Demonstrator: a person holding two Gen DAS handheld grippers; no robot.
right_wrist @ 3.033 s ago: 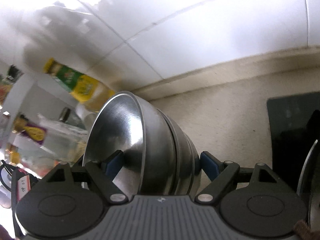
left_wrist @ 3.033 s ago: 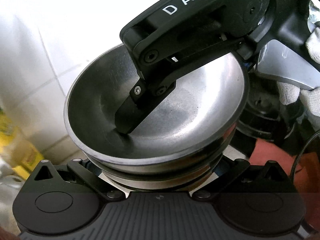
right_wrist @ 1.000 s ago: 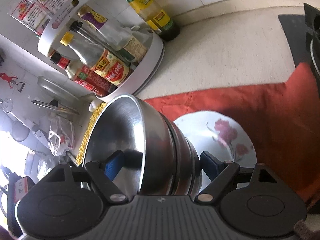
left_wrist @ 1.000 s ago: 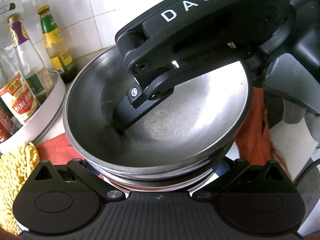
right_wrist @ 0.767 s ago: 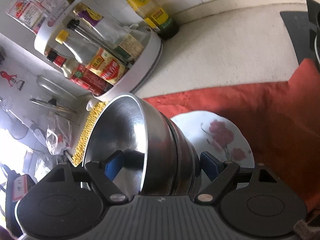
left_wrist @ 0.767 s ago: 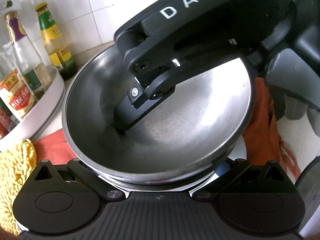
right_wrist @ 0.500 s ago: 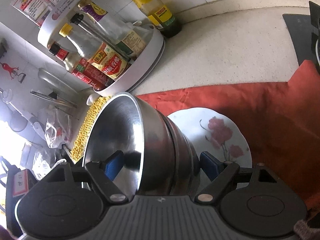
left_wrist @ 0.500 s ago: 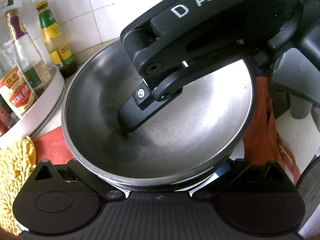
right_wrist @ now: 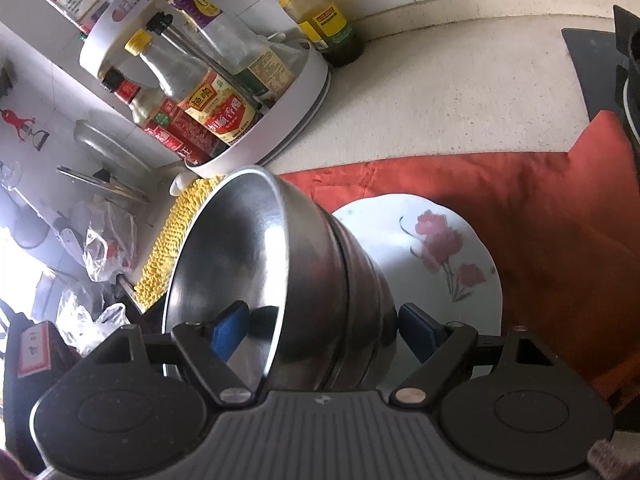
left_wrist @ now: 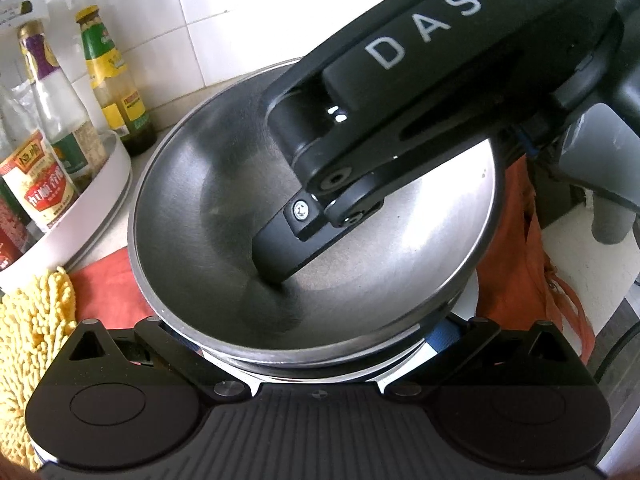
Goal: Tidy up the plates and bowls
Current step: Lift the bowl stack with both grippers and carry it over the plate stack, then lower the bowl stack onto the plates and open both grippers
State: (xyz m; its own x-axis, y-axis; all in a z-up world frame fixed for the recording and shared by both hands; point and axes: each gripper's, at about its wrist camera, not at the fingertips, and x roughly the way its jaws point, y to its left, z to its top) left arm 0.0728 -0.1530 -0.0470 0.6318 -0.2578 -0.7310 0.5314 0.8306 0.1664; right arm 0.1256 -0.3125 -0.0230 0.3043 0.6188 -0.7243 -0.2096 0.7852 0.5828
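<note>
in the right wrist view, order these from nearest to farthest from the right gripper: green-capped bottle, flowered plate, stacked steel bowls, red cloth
1. stacked steel bowls, between the right gripper's fingers.
2. flowered plate, just beyond, to the right.
3. red cloth, under and past the plate.
4. green-capped bottle, far back by the wall.

The right gripper [right_wrist: 320, 326] clamps a stack of steel bowls [right_wrist: 312, 280], one finger inside the rim. A flowered plate [right_wrist: 440, 248] lies beyond on a red cloth [right_wrist: 540, 200].

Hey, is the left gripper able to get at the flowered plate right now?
Probably not: the left gripper sits around the stacked steel bowls, which hang over the flowered plate with the right gripper clamped on them.
</note>
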